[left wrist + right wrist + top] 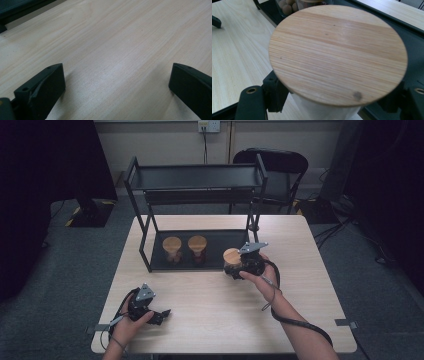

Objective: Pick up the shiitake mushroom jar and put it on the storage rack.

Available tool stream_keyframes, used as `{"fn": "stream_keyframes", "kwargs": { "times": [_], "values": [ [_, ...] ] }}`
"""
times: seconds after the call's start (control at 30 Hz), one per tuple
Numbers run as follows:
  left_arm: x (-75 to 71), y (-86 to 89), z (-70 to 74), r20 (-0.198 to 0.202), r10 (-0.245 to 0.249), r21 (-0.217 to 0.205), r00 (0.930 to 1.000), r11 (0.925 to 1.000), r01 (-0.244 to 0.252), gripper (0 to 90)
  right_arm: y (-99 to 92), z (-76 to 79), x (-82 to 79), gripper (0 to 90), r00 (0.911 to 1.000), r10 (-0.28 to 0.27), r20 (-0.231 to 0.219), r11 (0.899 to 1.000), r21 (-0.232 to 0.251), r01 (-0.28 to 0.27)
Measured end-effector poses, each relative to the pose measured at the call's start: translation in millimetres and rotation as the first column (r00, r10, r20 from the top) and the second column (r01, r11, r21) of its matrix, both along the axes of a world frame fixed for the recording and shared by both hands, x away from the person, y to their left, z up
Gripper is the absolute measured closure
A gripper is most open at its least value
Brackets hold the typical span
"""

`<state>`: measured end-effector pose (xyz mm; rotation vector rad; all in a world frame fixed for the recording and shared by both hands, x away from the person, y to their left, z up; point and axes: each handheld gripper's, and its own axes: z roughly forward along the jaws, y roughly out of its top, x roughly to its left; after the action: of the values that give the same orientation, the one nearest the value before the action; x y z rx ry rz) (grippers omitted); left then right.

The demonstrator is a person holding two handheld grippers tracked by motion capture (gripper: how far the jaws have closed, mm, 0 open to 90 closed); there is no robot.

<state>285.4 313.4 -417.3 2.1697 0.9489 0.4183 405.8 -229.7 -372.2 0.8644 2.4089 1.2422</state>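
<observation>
My right gripper [239, 265] is shut on a glass jar with a round wooden lid [231, 256] [337, 53], held at the front right corner of the black rack's lower tray [215, 240]. In the right gripper view the lid hides most of the jar, and a black jaw shows on each side of it. Two more wooden-lidded jars [172, 245] [197, 243] stand side by side on that tray. Near the table's front left, my left gripper [159, 316] [116, 82] lies low on the bare wood, jaws wide open with nothing between them.
The two-tier black metal rack [195, 175] stands at the back of the light wooden table [220, 305]. A black chair [280, 170] is behind it. A cable [272, 285] trails from the right gripper along the forearm.
</observation>
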Motion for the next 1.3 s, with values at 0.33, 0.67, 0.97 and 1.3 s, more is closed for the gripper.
{"fn": "stream_keyframes", "kwargs": {
  "times": [0.33, 0.67, 0.97, 1.3],
  "values": [
    [0.0, 0.0, 0.0, 0.000, 0.000, 0.000, 1.0000, 1.0000, 0.000, 0.2, 1.8, 0.1, 3.2, 25.4, 1.0000, -0.003, 0.000, 1.000, -0.005, 0.003],
    [0.0, 0.0, 0.0, 0.000, 0.000, -0.001, 1.0000, 1.0000, 0.000, 0.2, 9.6, -1.3, 7.6, 25.5, 1.0000, -0.003, -0.002, 1.000, -0.002, 0.003],
    [0.0, 0.0, 0.0, 0.000, 0.000, 0.000, 1.0000, 1.0000, 0.000, 0.2, 21.7, 0.7, 12.6, 25.5, 1.0000, -0.005, -0.003, 1.000, 0.000, 0.005],
    [0.0, 0.0, 0.0, 0.000, 0.000, 0.000, 1.0000, 1.0000, 0.000, 0.2, 28.8, 2.8, 18.4, 25.5, 0.9998, -0.020, -0.003, 1.000, 0.001, 0.020]
  ]
}}
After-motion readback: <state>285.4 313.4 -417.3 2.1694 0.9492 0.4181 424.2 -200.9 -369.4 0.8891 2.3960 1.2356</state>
